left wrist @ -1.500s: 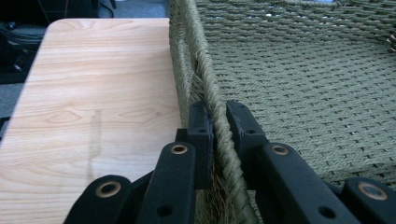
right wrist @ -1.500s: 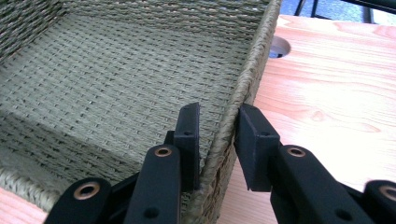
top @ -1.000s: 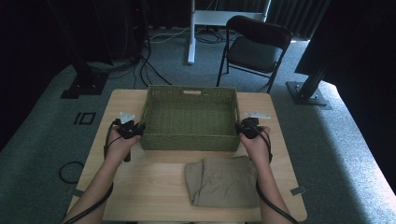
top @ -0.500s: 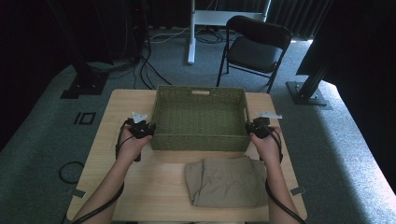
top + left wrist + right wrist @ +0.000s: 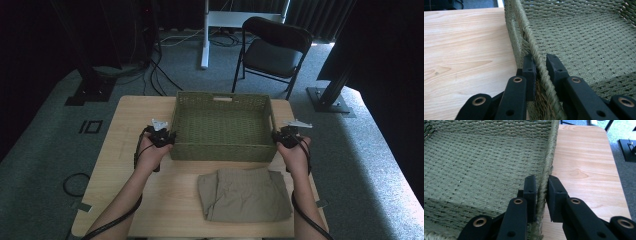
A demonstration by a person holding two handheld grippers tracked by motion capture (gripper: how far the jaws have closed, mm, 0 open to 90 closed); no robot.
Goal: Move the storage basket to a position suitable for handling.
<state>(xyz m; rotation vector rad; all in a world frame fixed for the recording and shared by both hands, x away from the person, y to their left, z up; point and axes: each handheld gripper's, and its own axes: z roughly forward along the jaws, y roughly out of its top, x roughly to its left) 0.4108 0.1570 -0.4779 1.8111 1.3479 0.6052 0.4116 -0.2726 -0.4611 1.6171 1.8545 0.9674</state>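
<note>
The left gripper is clamped on the left wall of the woven basket, near its near-left corner; in the left gripper view one jaw stands outside the braided rim and one inside, both pressing it. The left hand grips the tool from the near side, forearm running in from the near-left edge of the table.

The basket sits on the far half of the table, empty, its far wall close to the far table edge. A strip of bare tabletop lies to its left, a narrower one to its right. Just near of it lies a folded khaki garment, slightly apart from the basket's near wall.

The right gripper is closed on the right wall by the near-right corner; the right gripper view shows the rim pinched between the jaws. The right hand mirrors the left, forearm entering from the near-right edge.
</note>
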